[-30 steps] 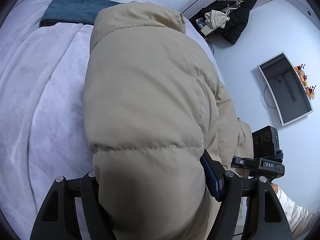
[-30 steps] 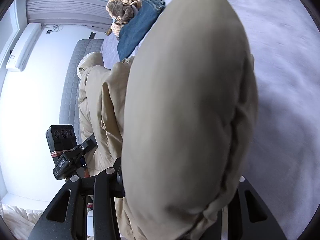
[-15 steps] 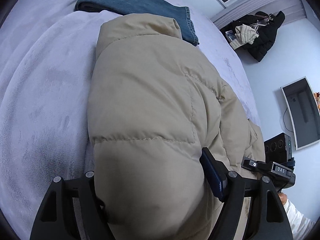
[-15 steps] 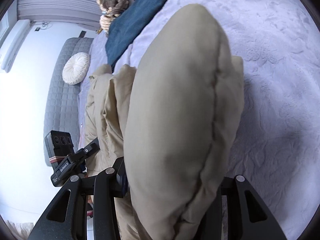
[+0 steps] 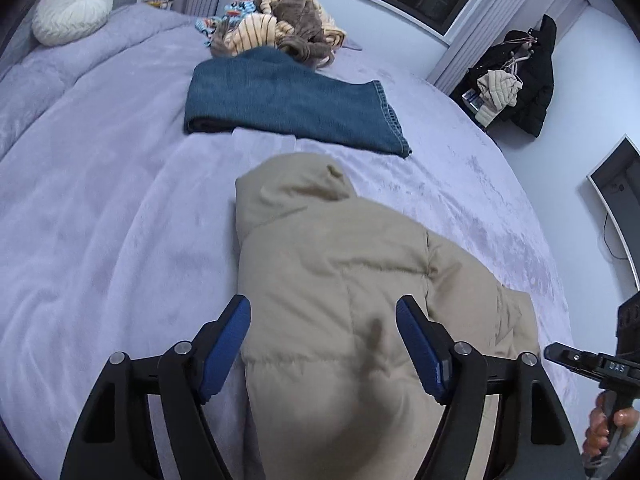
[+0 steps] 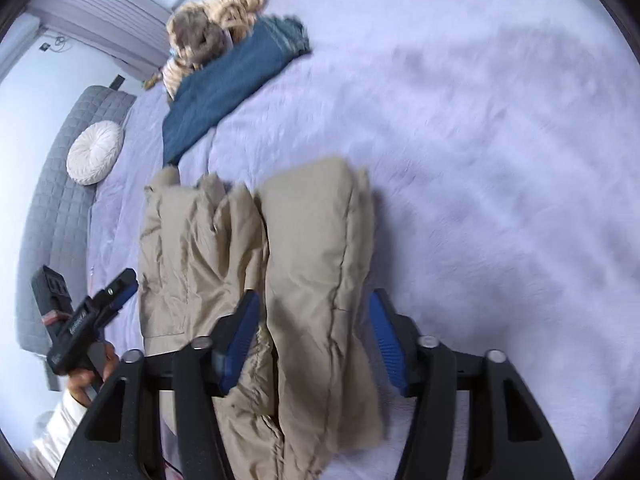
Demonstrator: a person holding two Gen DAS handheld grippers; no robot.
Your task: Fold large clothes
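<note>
A beige puffer jacket (image 5: 360, 304) lies folded on the lilac bed cover (image 5: 100, 240); it also shows in the right wrist view (image 6: 312, 248) as stacked folds. My left gripper (image 5: 324, 344) is open, its blue pads (image 5: 226, 344) spread wide on either side of the jacket's near end. My right gripper (image 6: 316, 340) is open too, its pads (image 6: 384, 340) apart around the outer fold, not squeezing it. Each gripper shows at the edge of the other's view.
Folded blue jeans (image 5: 292, 108) lie farther up the bed, with a pile of striped and brown clothes (image 5: 280, 28) behind them. A round white cushion (image 5: 72, 8) sits by the grey headboard (image 6: 60, 208). A dark coat (image 5: 532, 76) hangs at the right wall.
Both grippers opened and let go of the jacket, which now rests on the bed. Both have drawn back, so the jacket looks smaller and more of the bed shows.
</note>
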